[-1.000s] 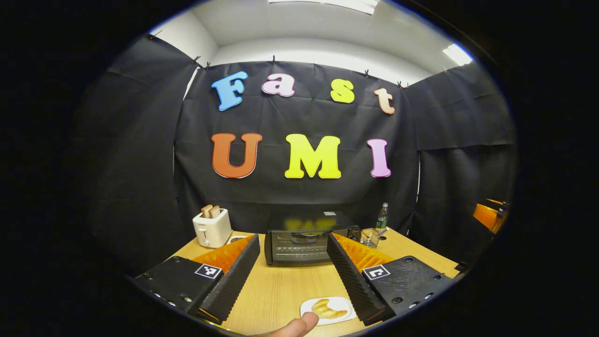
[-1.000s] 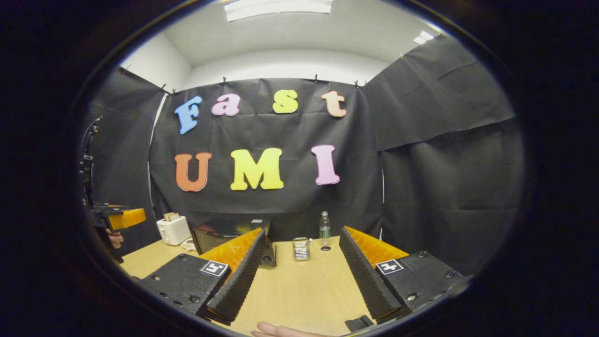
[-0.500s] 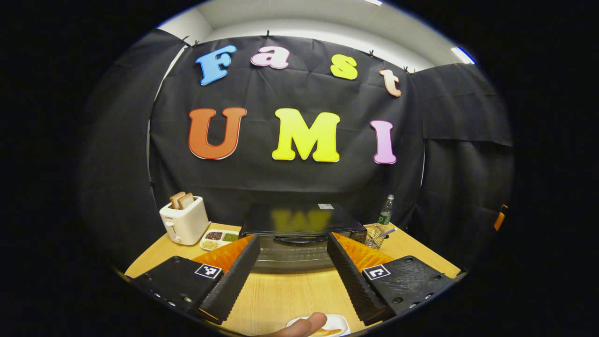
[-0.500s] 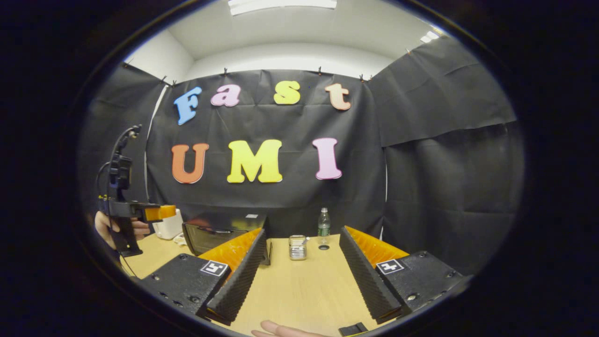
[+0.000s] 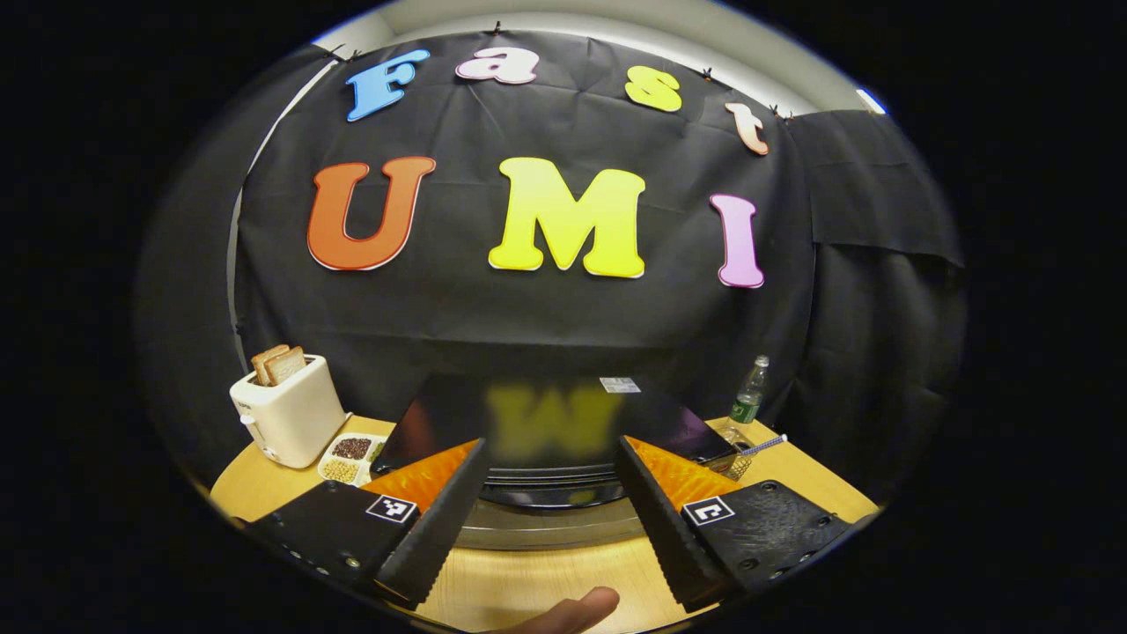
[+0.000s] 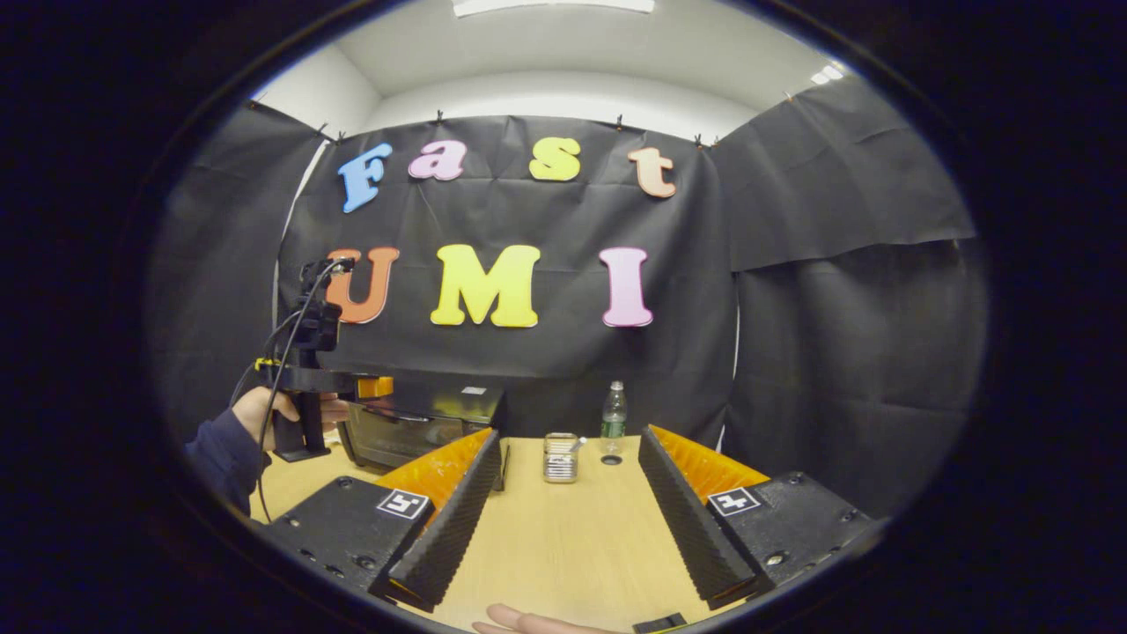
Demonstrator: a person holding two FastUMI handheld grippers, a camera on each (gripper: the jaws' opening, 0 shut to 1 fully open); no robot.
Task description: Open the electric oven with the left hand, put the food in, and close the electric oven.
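Observation:
The black electric oven point(image 5: 546, 414) stands shut at the middle of the table, its curved door handle point(image 5: 550, 495) just below the top edge. My left gripper point(image 5: 548, 519) is open, its fingers level with the handle on either side and close to the door. In the right gripper view the oven point(image 6: 414, 423) sits at the left, and a hand holds the left gripper point(image 6: 374, 386) at its top front edge. My right gripper point(image 6: 563, 528) is open over bare table with nothing between its fingers.
A white toaster point(image 5: 286, 409) with bread slices and a small divided dish point(image 5: 348, 453) stand left of the oven. A green bottle point(image 5: 748, 401) and a wire basket point(image 5: 740, 449) stand to its right. The wooden table point(image 6: 572, 537) stretches ahead of the right gripper.
The left gripper has moved forward and up to the oven's door handle. The plate with the pastry has slipped out of its view. The right gripper has barely shifted.

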